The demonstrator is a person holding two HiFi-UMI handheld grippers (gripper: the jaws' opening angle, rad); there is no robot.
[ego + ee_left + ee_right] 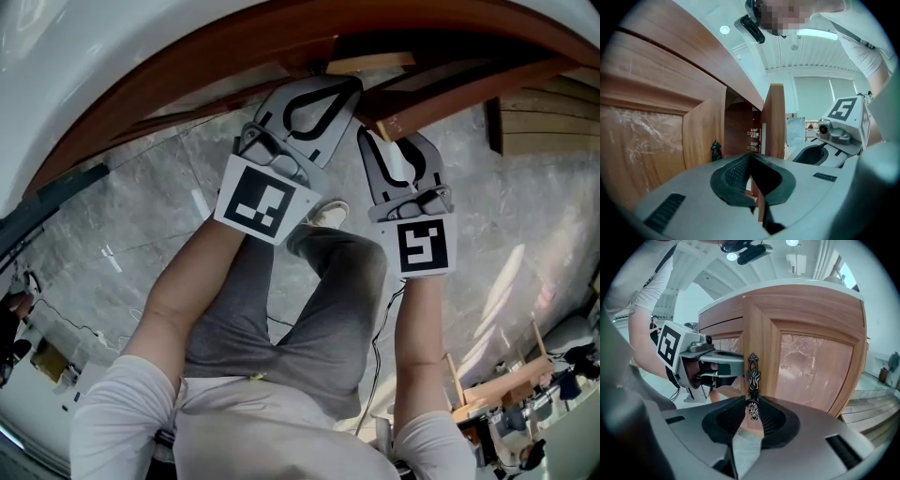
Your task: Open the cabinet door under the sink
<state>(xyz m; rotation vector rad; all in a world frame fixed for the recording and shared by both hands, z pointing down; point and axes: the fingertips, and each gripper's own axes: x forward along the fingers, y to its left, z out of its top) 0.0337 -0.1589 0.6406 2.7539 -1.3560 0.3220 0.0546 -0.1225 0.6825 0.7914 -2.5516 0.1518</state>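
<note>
The wooden cabinet door (806, 357) under the white sink counter (94, 56) stands ajar, and its free edge (772, 122) shows upright in the left gripper view. A dark ornate handle (752, 378) runs down the door's front. My right gripper (751, 405) is shut on the lower end of that handle. My left gripper (751, 161) is shut on the door's edge, with a strip of wood between its pads. From the right gripper view, the left gripper (726, 364) reaches in behind the edge. Both grippers (305, 108) (398, 159) sit side by side against the cabinet front.
The neighbouring door (642, 140) stays shut, with its own dark handle (716, 150). Metal hinges (753, 136) show inside the opening. Below are grey marble floor (141, 216), the person's legs and shoe (328, 214), wooden planks (548, 117) at right and clutter (525, 394).
</note>
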